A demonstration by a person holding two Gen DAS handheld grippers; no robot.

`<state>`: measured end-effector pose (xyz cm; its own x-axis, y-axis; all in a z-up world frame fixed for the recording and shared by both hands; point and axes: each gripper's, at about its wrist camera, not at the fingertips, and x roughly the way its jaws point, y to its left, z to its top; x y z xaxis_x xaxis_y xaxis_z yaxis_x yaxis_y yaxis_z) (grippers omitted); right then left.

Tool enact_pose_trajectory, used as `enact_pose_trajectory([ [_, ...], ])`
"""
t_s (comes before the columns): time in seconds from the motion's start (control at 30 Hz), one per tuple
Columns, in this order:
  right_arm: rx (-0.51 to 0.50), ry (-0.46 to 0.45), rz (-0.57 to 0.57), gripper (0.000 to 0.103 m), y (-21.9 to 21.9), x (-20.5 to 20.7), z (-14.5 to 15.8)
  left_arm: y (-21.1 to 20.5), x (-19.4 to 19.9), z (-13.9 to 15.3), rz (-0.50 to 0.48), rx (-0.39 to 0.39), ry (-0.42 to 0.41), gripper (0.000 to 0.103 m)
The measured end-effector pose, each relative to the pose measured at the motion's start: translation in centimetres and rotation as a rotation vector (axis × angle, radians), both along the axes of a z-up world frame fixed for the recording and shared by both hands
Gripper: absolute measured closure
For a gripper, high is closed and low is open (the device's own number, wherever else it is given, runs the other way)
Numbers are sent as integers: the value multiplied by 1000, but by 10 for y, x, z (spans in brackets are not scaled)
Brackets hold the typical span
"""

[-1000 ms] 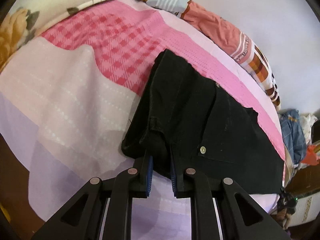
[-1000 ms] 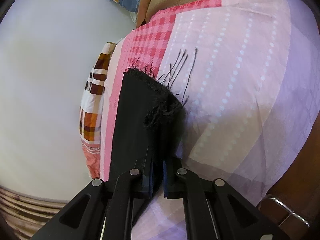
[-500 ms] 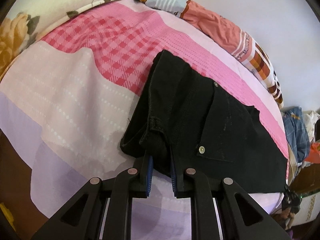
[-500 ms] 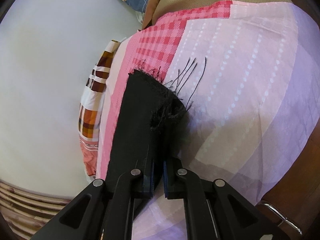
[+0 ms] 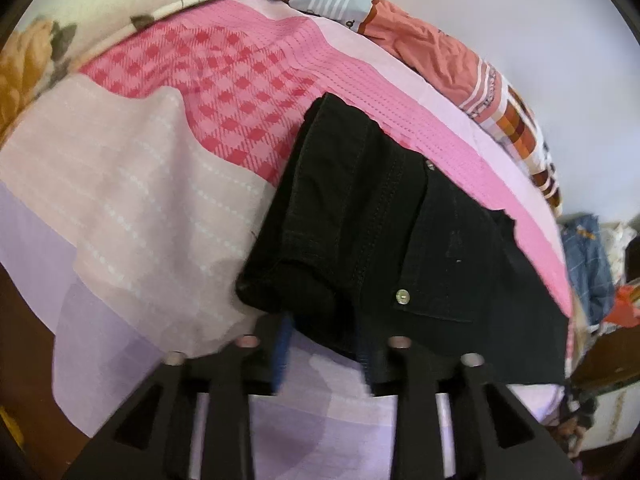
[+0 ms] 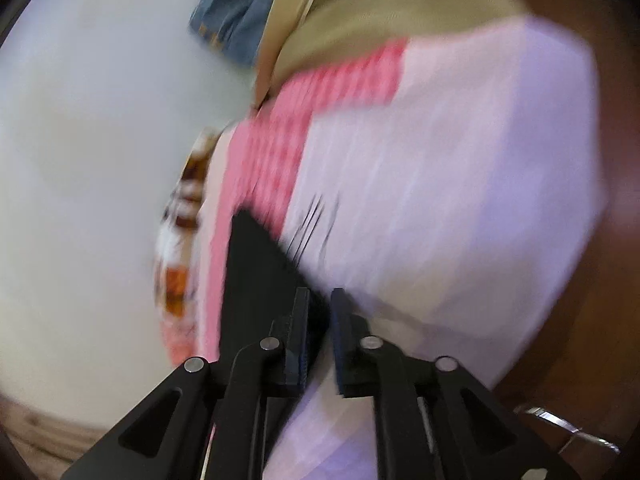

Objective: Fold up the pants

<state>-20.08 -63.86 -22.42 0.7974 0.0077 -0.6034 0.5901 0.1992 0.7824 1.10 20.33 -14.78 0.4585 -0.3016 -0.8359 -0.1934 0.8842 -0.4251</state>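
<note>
The black pants lie folded on the bed, their long axis running left to right between both hands. The left gripper has its jaws opening, waistband fold just ahead, released. The right gripper has its jaws opening too, the frayed hem between them.

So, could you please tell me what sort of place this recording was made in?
Most likely a bedroom at home. The black pants lie on a bed with a pink and lilac patchwork sheet, a floral pillow sits at one end, and loose clothes are heaped along the wall.
</note>
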Motion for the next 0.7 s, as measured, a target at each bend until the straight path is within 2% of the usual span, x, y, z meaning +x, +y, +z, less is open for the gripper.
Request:
enact_pose_trajectory([
  [0.07,-52,-2,-21,89,-1,-2,28,1,-2,5,23,7,-4,61],
  [0.13,-173,-53,92,89,18,26,71,2,-4,15,39,36,-27,60],
  [0.2,-269,-133,322,88,63,78,110,3,-7,24,65,56,-49,57],
  [0.27,-336,-193,621,81,131,141,134,4,-8,34,87,71,-89,54],
  [0.3,-372,-209,759,72,170,171,141,3,-10,40,88,74,-119,49],
  [0.33,-398,-225,891,65,209,199,143,2,-9,42,86,80,-127,43],
  [0.4,-471,-220,1117,65,283,248,135,-3,-9,47,88,104,-135,42],
  [0.47,-554,-194,1284,65,343,282,120,-7,-9,49,73,90,-143,42],
  [0.53,-573,-195,1432,65,395,313,102,-15,-8,46,39,94,-127,40],
  [0.6,-594,-175,1524,65,430,337,86,-23,-2,40,10,120,-103,40],
  [0.7,-611,-160,1584,65,454,357,69,-33,3,32,-23,173,-76,40],
])
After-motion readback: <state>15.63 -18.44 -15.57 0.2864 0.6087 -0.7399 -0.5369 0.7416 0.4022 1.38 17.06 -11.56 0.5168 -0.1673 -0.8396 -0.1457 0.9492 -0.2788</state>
